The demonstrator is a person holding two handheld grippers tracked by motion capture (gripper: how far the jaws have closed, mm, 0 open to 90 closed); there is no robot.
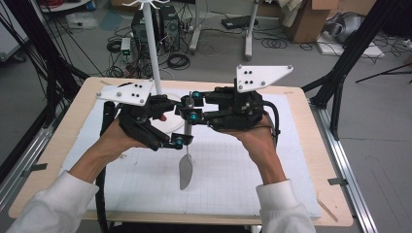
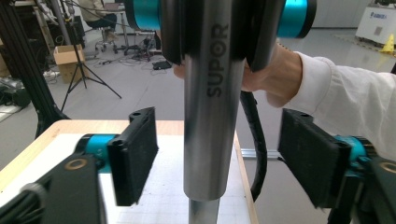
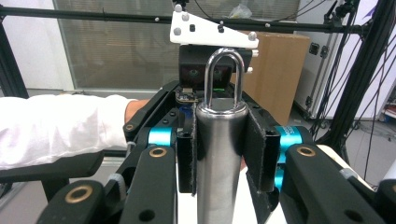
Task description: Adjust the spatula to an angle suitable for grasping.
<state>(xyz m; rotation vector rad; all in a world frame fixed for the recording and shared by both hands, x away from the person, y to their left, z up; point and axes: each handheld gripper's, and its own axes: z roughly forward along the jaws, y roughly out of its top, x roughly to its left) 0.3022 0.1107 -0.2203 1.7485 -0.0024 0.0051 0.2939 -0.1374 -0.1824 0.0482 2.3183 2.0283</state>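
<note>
R gripper pinches the spatula handle near its loop, held upright in air over the mat mid-table, blade down. L gripper spread, pads either side of handle, not touching. Handover half done; L grip, R release, hang on rack prob. left.

"SUPOR" — engraved in dark capitals on the steel handle in the left gripper view, running lengthwise up the tube, letters turned on their side, bottom toward 6 o'clock and top toward 12. Faint blue lettering on a white cabinet at about 2 o'clock in the same view — too small to read. Nothing else legible.
</note>
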